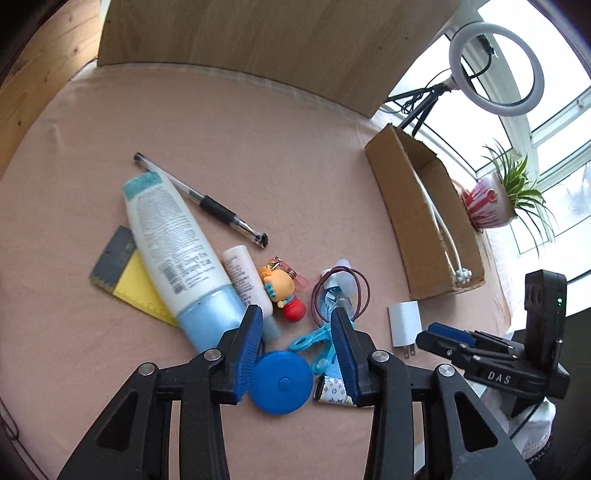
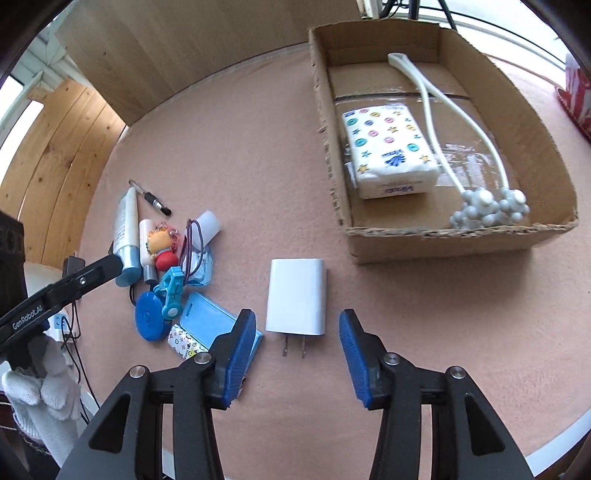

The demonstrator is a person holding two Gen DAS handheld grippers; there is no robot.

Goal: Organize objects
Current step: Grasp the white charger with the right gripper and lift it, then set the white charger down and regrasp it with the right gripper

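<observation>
A heap of small items lies on the pink cloth: a white and blue tube (image 1: 177, 254), a black pen (image 1: 207, 201), a doll keychain (image 1: 282, 291), a light blue clip (image 1: 314, 343) and a round blue tape measure (image 1: 280, 382). My left gripper (image 1: 297, 332) hovers open above the tape measure and clip, holding nothing. A white charger plug (image 2: 297, 297) lies flat, prongs toward me. My right gripper (image 2: 297, 339) stands open just in front of it, a finger on each side of the prongs. The cardboard box (image 2: 334, 192) holds a tissue pack (image 2: 389, 155) and a white massager (image 2: 476, 199).
The cardboard box (image 1: 391, 206) sits at the table's right side, with a potted plant (image 1: 495, 199) and a ring light (image 1: 495, 68) beyond it. A wooden panel (image 1: 258, 33) backs the table. A gloved hand (image 2: 40, 387) holds the left gripper at the table's left edge.
</observation>
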